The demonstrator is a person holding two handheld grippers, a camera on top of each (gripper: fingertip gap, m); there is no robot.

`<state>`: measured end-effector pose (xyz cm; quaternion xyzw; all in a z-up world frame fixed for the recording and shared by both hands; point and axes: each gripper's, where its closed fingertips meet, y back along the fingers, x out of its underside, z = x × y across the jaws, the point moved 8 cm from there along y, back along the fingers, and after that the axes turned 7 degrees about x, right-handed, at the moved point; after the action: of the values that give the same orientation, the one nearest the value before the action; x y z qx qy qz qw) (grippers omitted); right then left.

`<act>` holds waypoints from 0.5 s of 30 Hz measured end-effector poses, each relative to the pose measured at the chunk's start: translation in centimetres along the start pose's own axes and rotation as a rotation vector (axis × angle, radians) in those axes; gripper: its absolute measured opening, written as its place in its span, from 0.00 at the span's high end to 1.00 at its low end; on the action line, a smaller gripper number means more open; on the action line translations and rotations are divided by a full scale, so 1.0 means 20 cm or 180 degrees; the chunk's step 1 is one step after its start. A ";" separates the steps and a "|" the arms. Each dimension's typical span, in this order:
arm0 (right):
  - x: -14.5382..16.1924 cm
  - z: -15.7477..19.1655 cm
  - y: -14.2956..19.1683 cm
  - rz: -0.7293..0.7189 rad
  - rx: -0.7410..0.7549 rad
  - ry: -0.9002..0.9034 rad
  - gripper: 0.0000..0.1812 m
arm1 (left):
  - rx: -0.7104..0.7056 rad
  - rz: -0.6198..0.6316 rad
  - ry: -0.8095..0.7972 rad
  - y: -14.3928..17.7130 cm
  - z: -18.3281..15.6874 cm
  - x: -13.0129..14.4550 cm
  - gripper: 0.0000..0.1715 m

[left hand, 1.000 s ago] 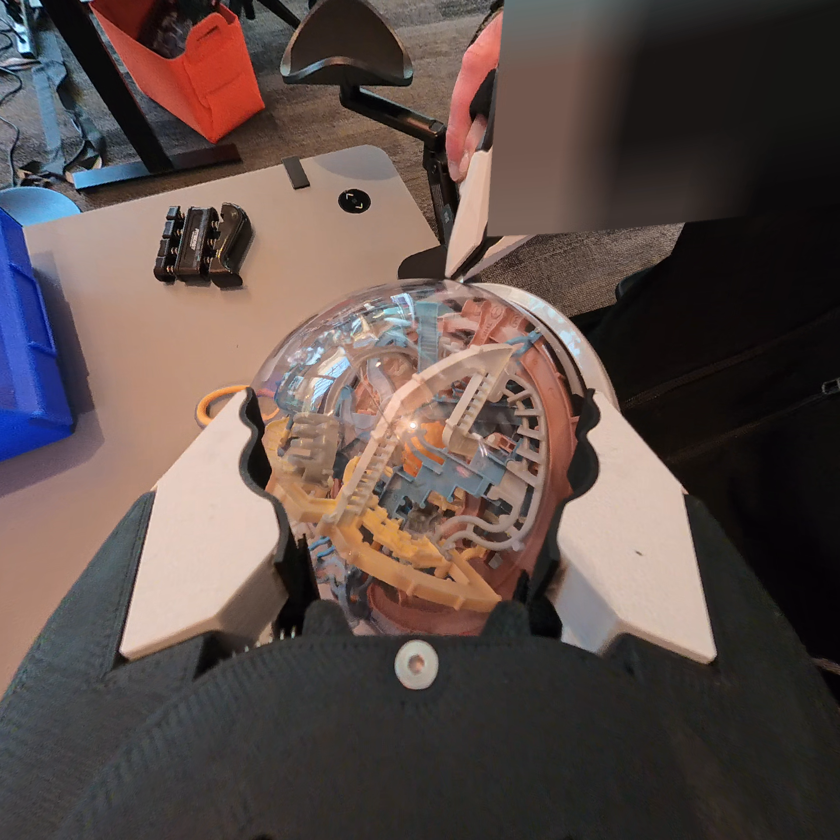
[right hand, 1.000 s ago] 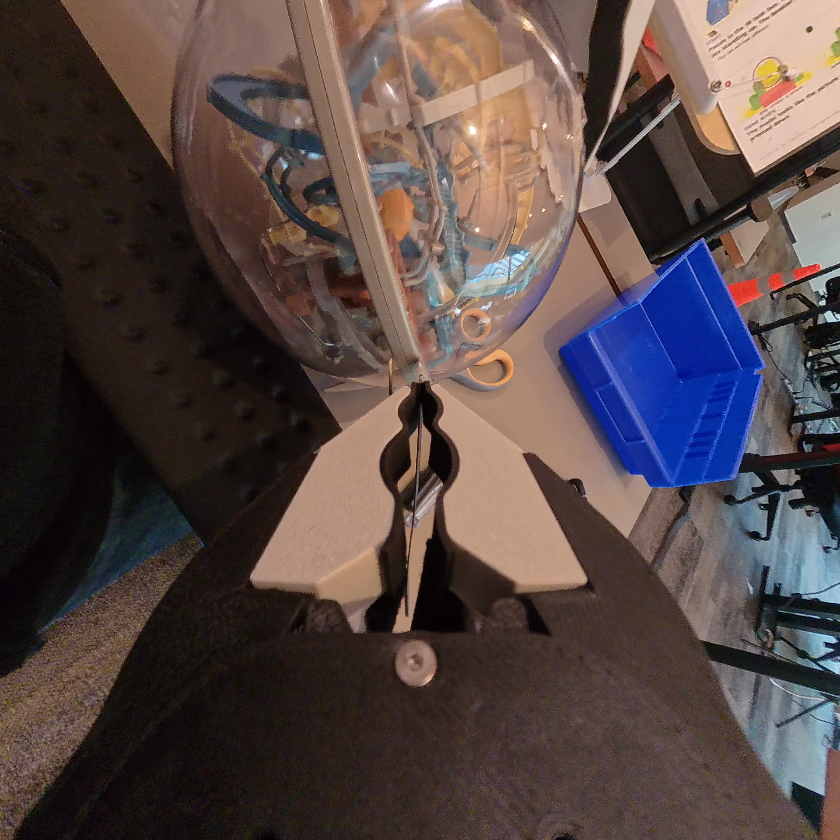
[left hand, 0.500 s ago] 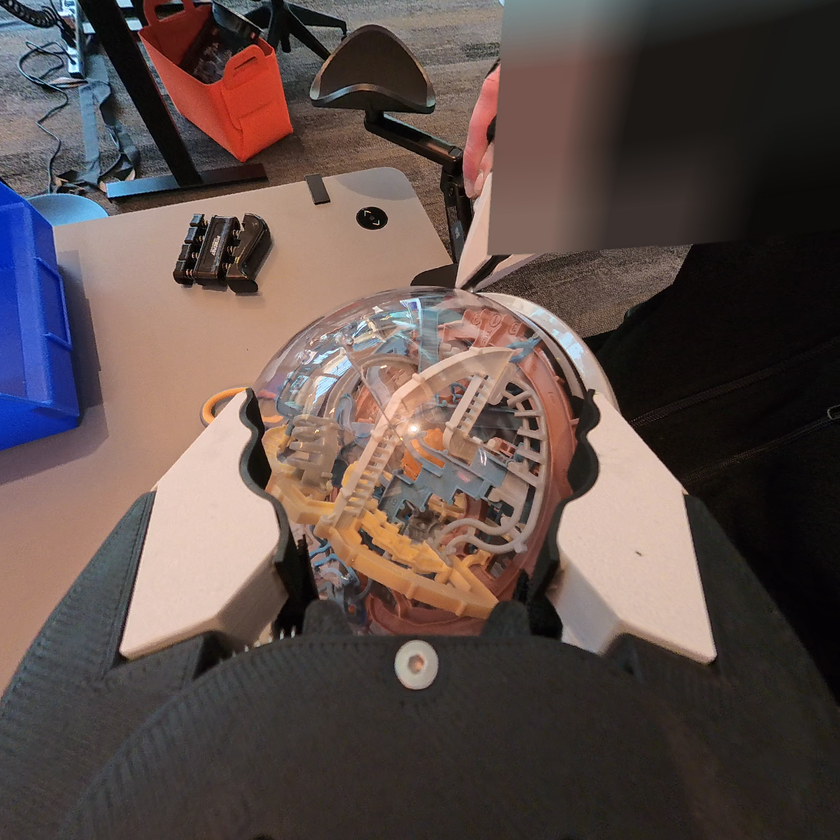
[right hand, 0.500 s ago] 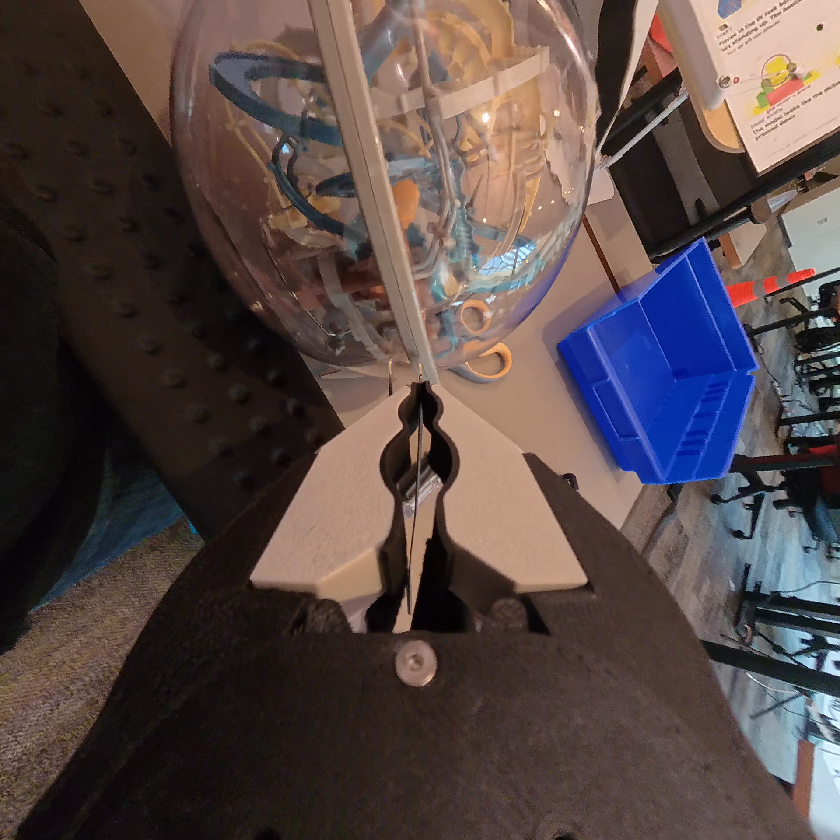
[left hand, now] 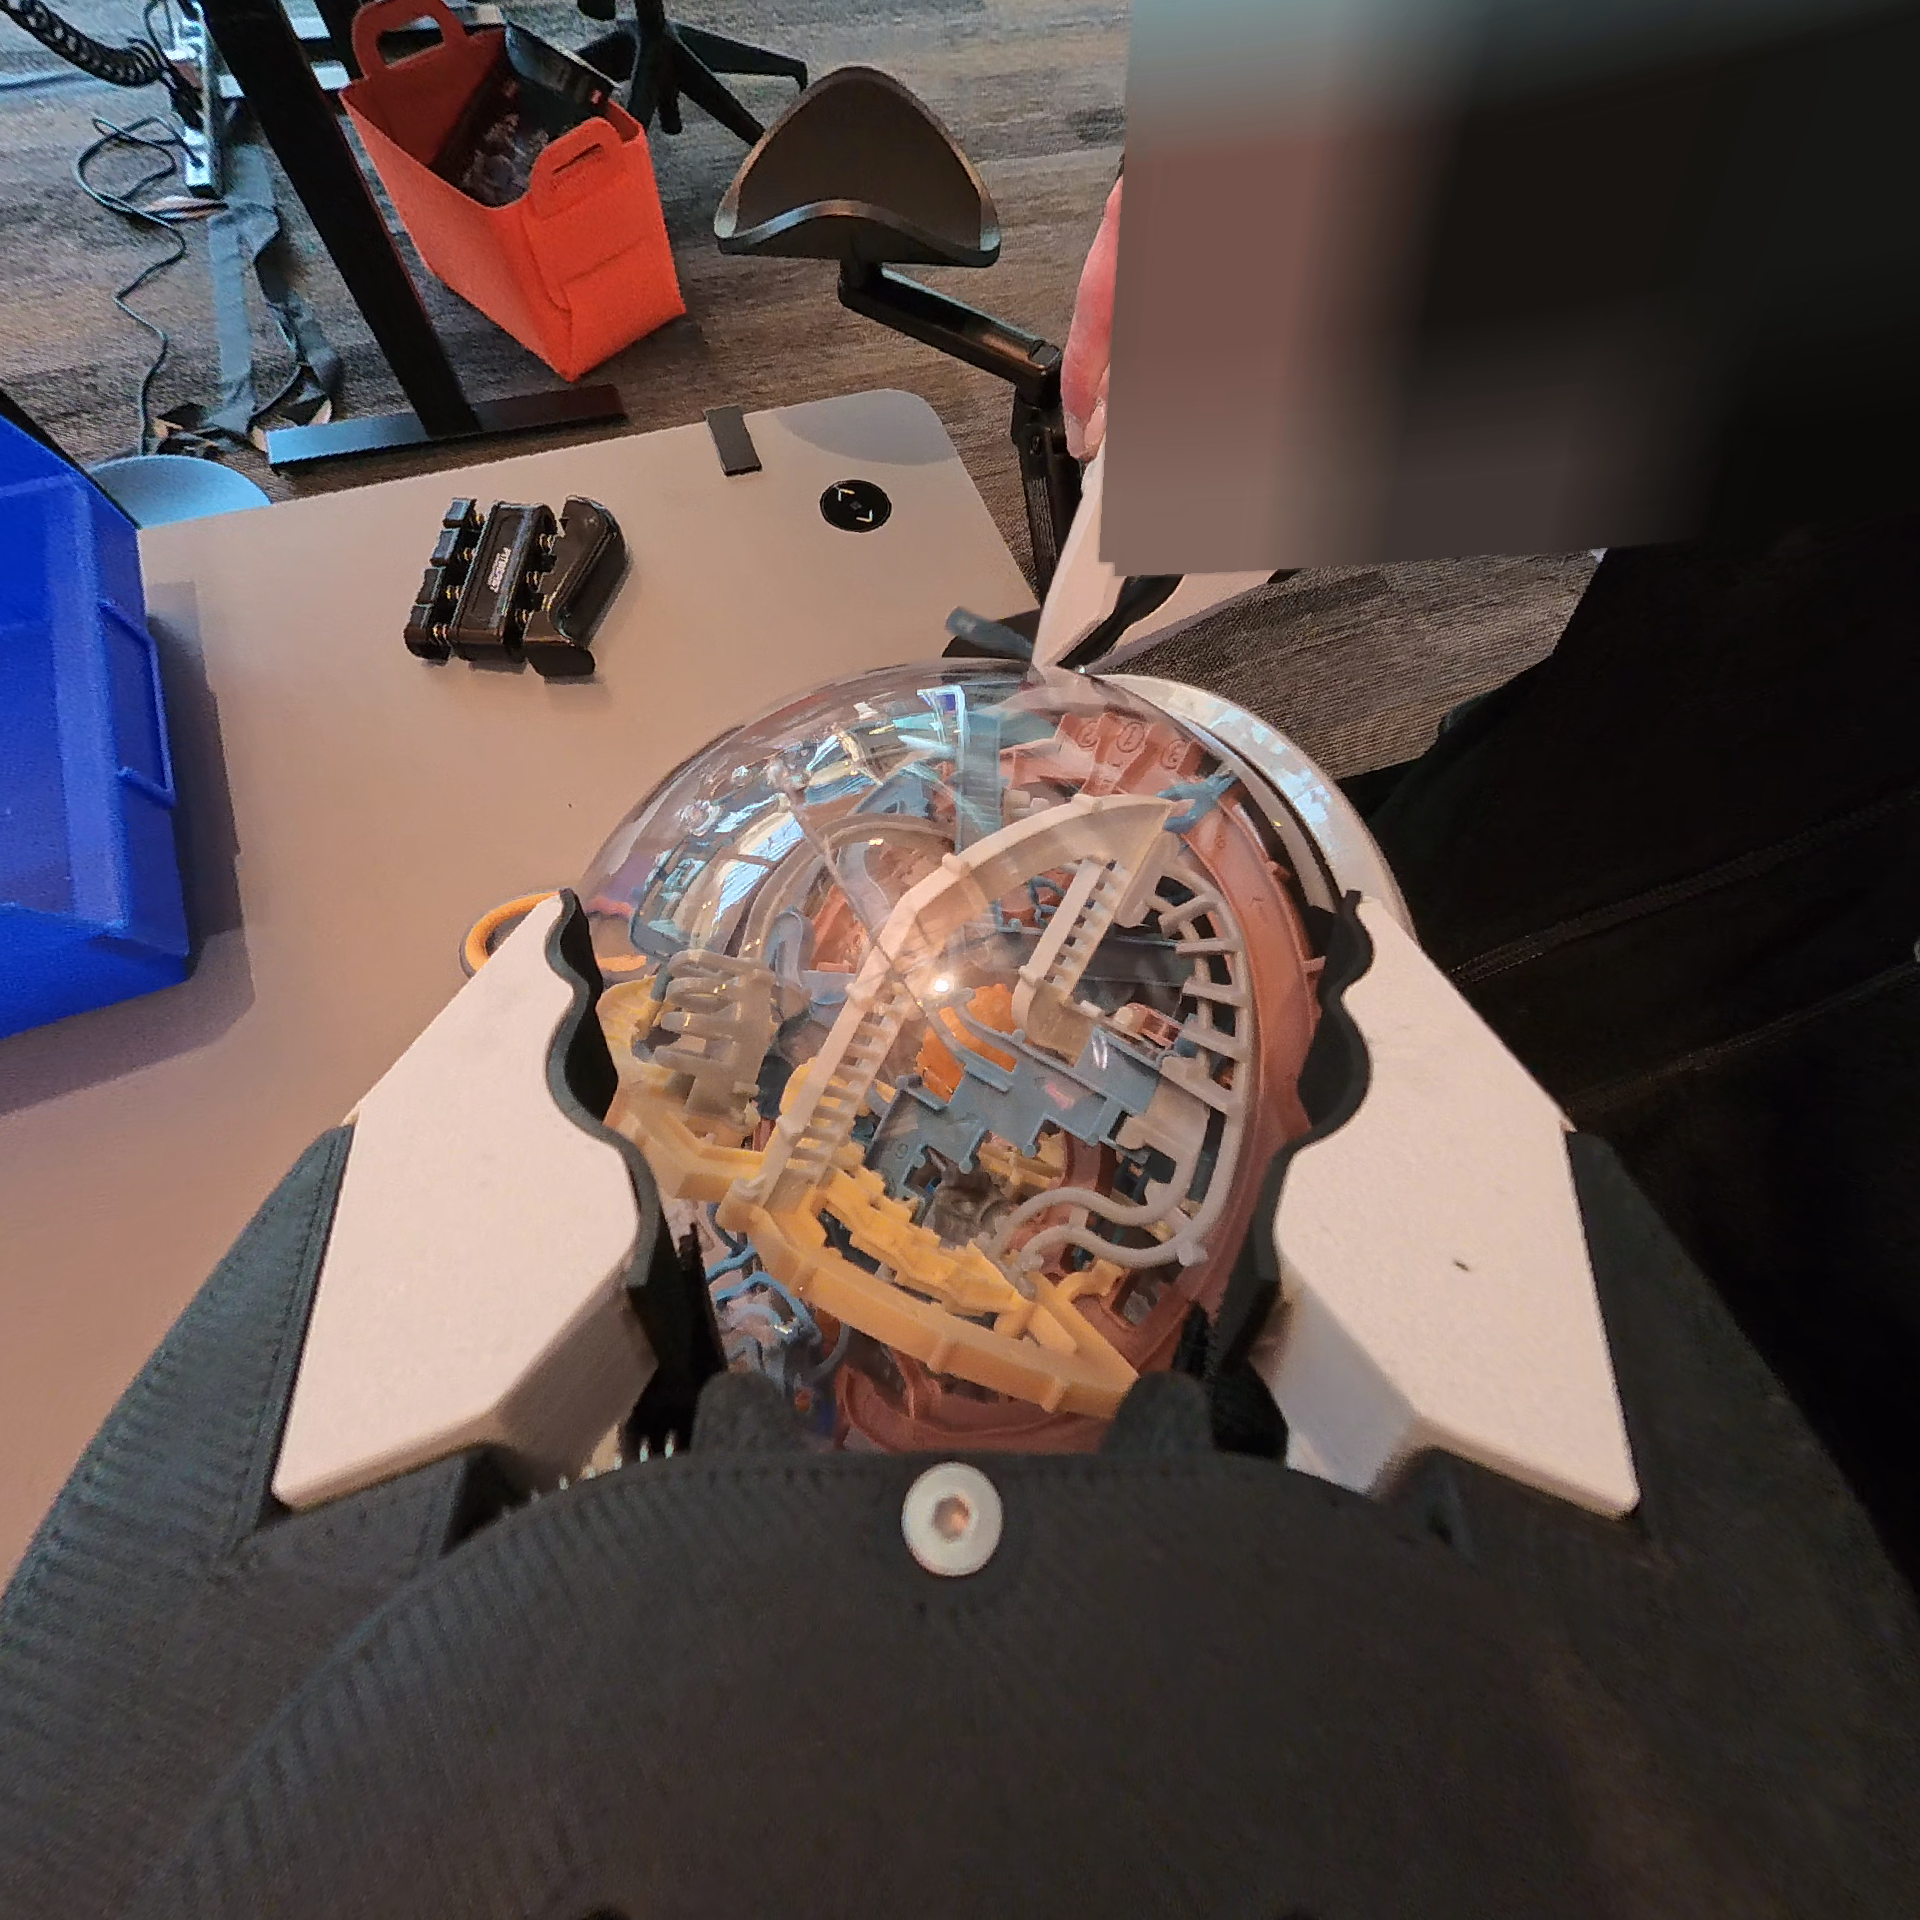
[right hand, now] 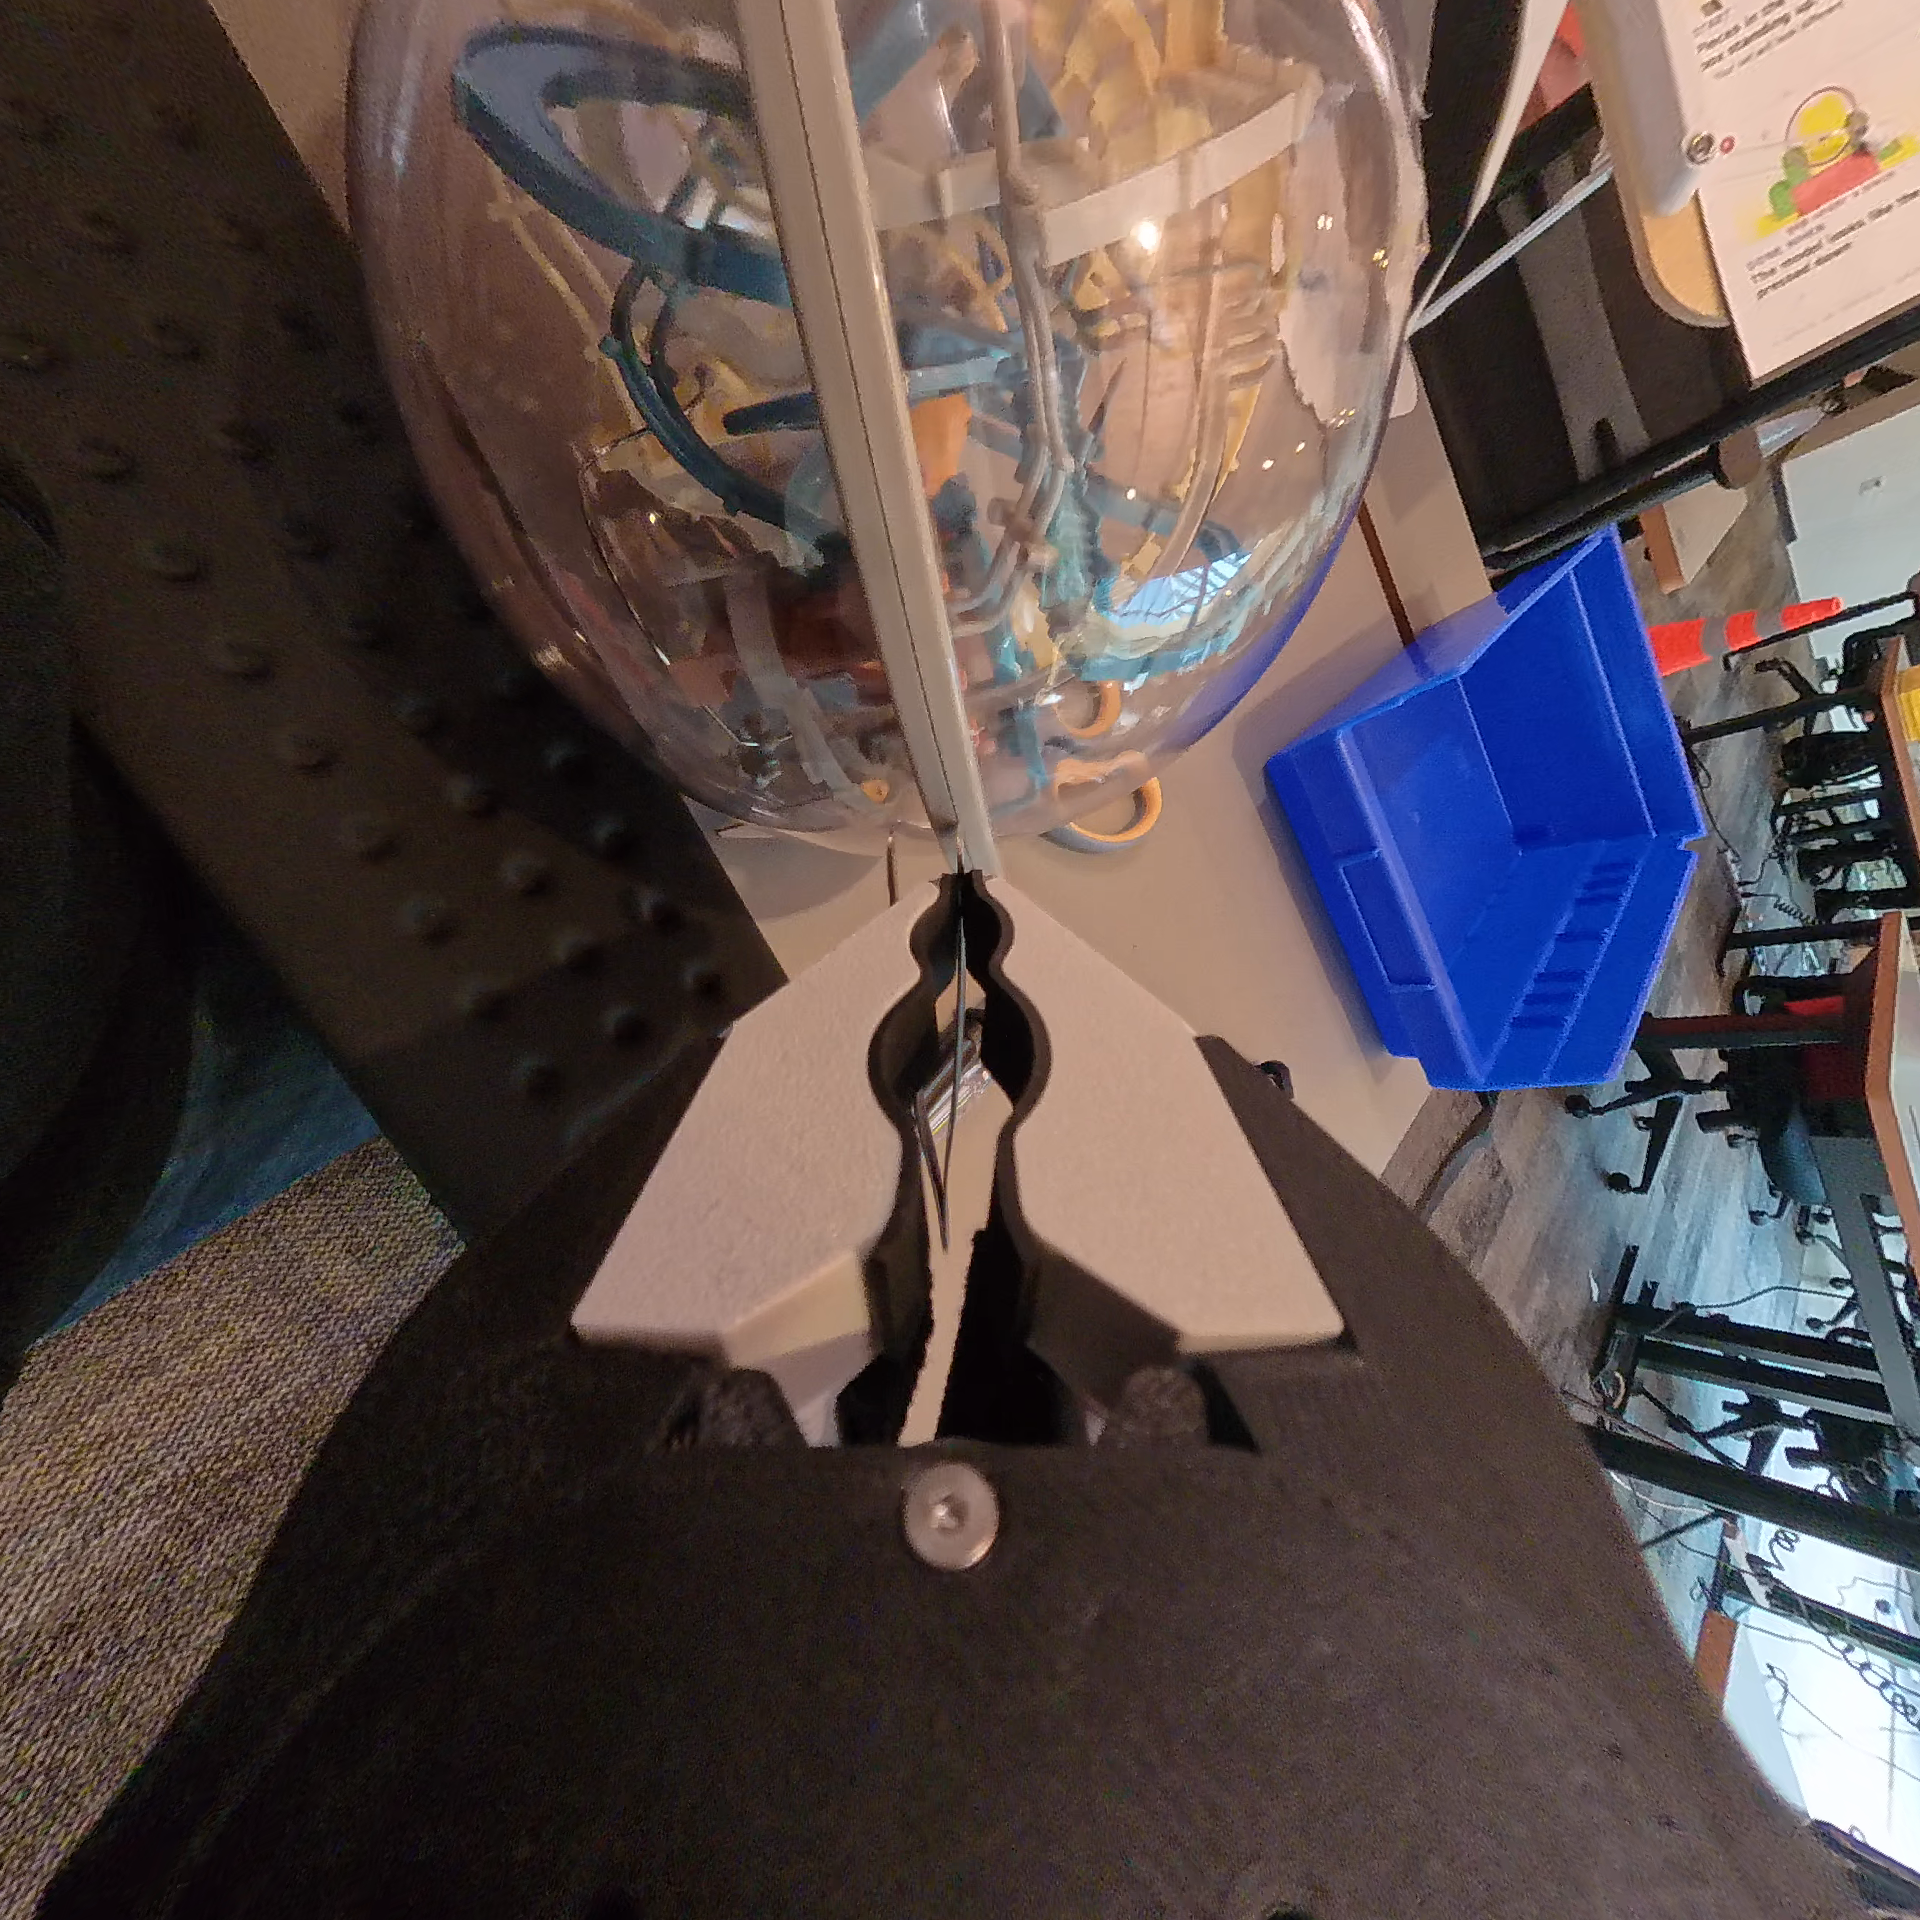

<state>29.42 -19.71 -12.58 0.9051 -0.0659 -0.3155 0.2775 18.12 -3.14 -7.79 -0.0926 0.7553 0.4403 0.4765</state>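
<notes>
A clear plastic maze ball with yellow, blue, grey and brown tracks inside sits between the spread fingers of my left gripper, which is shut on its sides and holds it above the grey table. In the right wrist view the ball fills the top. Its grey equator band runs down to my right gripper, which is shut on a thin tab at the band's end. The right gripper's white fingers also show at the ball's far edge in the left wrist view.
A blue bin stands on the table's left side. A black hand tool lies farther back. An orange ring lies under the ball. An orange bag and a chair armrest are beyond the table. A person in dark clothes is at right. The tips of one gripper are about 12 centimetres away from the tips of the other.
Both grippers keep their hold. The ball has tilted a little with them. The table things have slid down and right in the left wrist view.
</notes>
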 end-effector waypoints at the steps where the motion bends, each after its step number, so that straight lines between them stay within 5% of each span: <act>1: 0.00 0.00 0.00 0.0023 -0.0016 0.0018 1.00 | -0.0007 0.0009 -0.0019 0.00 -0.01 0.00 0.23; 15: -0.04 0.02 0.02 0.0284 0.0087 0.0090 1.00 | -0.0169 0.0001 -0.0005 0.00 -0.04 0.01 0.22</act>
<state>28.66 -20.03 -12.13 0.9093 -0.1066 -0.2891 0.2798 17.55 -3.81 -7.79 -0.1048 0.7431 0.4603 0.4744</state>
